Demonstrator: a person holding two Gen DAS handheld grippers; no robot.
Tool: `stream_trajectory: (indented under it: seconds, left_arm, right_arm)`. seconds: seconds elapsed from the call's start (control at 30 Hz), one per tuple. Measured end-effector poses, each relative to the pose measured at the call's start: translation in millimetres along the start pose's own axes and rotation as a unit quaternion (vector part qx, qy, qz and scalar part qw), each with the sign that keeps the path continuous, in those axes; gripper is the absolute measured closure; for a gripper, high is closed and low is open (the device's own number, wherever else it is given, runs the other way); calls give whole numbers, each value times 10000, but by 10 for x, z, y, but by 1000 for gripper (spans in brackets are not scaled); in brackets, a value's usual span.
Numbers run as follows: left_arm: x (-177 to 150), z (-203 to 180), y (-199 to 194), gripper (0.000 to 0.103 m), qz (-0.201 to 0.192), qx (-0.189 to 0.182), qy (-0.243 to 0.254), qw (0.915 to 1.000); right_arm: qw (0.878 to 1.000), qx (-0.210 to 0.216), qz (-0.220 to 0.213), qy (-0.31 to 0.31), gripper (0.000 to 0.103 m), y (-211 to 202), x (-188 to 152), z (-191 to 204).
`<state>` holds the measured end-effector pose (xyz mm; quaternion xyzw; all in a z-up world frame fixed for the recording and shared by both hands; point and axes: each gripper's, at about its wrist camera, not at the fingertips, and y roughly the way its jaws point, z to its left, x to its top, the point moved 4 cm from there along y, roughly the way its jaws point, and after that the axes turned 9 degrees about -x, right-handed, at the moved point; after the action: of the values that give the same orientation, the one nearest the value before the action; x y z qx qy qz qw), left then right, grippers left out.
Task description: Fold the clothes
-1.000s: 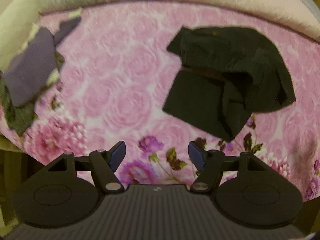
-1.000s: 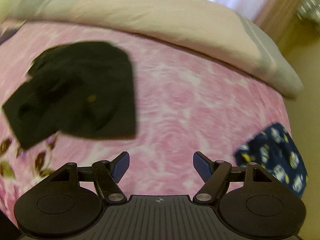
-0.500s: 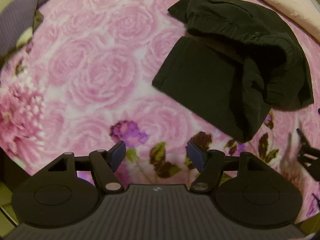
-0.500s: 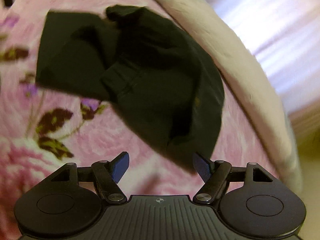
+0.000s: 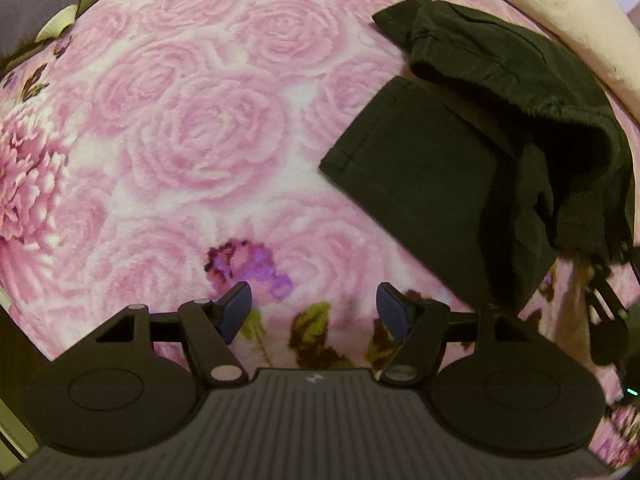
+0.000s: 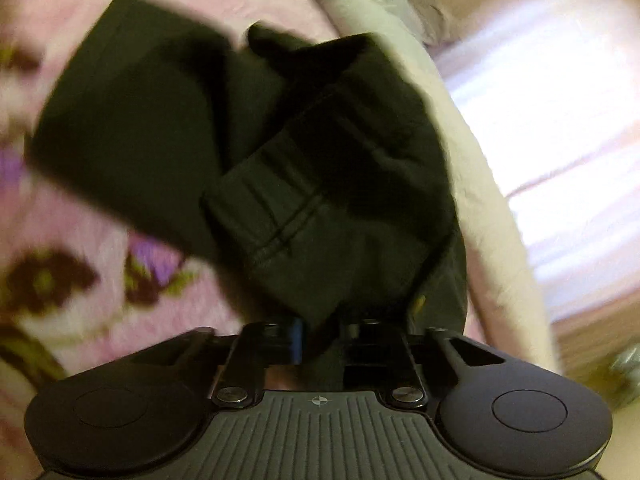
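A crumpled black garment (image 5: pixel 472 152) lies on the pink rose-patterned blanket (image 5: pixel 192 128), at the right of the left wrist view. My left gripper (image 5: pixel 314 312) is open and empty, hovering over the blanket to the left of the garment's near corner. In the right wrist view the black garment (image 6: pixel 280 152) fills the middle, and my right gripper (image 6: pixel 320 340) is shut on its near edge, the cloth bunched between the fingers. The right gripper also shows at the right edge of the left wrist view (image 5: pixel 608 320), at the garment's near right edge.
A cream duvet (image 5: pixel 560 8) runs along the far side of the bed, also in the right wrist view (image 6: pixel 472 160). A purple-grey garment (image 5: pixel 32 4) lies at the far left. A bright window (image 6: pixel 560 100) is beyond the bed.
Both grippers moved closer to the black garment. My right gripper, open half a second ago, has shut on the garment's near edge. My left gripper stays open.
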<state>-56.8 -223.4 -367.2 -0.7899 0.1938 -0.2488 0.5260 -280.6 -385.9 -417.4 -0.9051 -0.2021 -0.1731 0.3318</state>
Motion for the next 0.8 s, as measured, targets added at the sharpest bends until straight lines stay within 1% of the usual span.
stream_trajectory:
  seconds: [0.03,0.07,0.1,0.13,0.17,0.2,0.27,0.33,0.4,0.43,0.47,0.53,0.57,0.6,0.63,0.67,0.77,0.8]
  left_arm:
    - [18,7,22,37,-18,-68,-127,9999]
    - [35,13,45,37,-36,-137,-254,9996]
    - [53,20,67,37,-54,-205,-381,9990]
    - [71,27,90,37,-72,-273,-508,9983]
    - [89,34,112,37,-90,-341,-635,9974]
    - [107,40,134,37,-108,-409,-761,9962]
    - [144,54,178,37,-144,-545,-1014,9932]
    - [183,55,234,37,-179,-689,-1254,9895]
    - [220,20,340,37,-213,-817,-1467,9856]
    - [231,4,401,36,-213,-866,-1564,9837]
    - [237,-19,457,31,-216,-869,-1591,9832]
    - [249,-82,546,26,-241,-773,-1550,9846]
    - [254,-109,549,27,-290,-683,-1500,9859]
    - [258,-130,541,33,-360,-569,-1445,9872]
    - [263,-150,532,65,-431,-455,-1390,9883]
    - [294,-151,513,103,-486,-462,-1337,9887]
    - [466,-86,411,102,-624,-820,-1215,9872]
    - [565,-60,328,102,-748,-911,-1168,9861]
  right_arm:
    - [9990,82,3,433,96,-79,23,-139]
    - [9952,148,39,971,96,-171,41,-321]
    - [9873,197,108,1576,96,-255,42,-522]
    - [9759,218,184,2163,96,-325,22,-723]
    - [9612,212,259,2739,97,-379,-23,-938]
    - [9435,190,315,3292,97,-416,-87,-1162]
    - [9024,145,410,4287,97,-475,-208,-1583]
    - [8719,120,435,4875,97,-463,-289,-1869]
    - [8504,193,414,5241,97,-409,-277,-2035]
    - [8437,228,409,5348,97,-374,-260,-2104]
    - [8433,251,413,5352,97,-339,-248,-2169]
    - [8426,293,423,5361,97,-275,-210,-2265]
    - [8411,310,433,5382,97,-260,-173,-2238]
    - [8372,325,437,5441,97,-258,-158,-2231]
    - [8334,326,427,5500,97,-285,-129,-2247]
    - [8302,318,410,5550,97,-325,-101,-2253]
    - [8214,307,325,5686,97,-365,-15,-2357]
    - [8188,310,282,5725,97,-346,18,-2428]
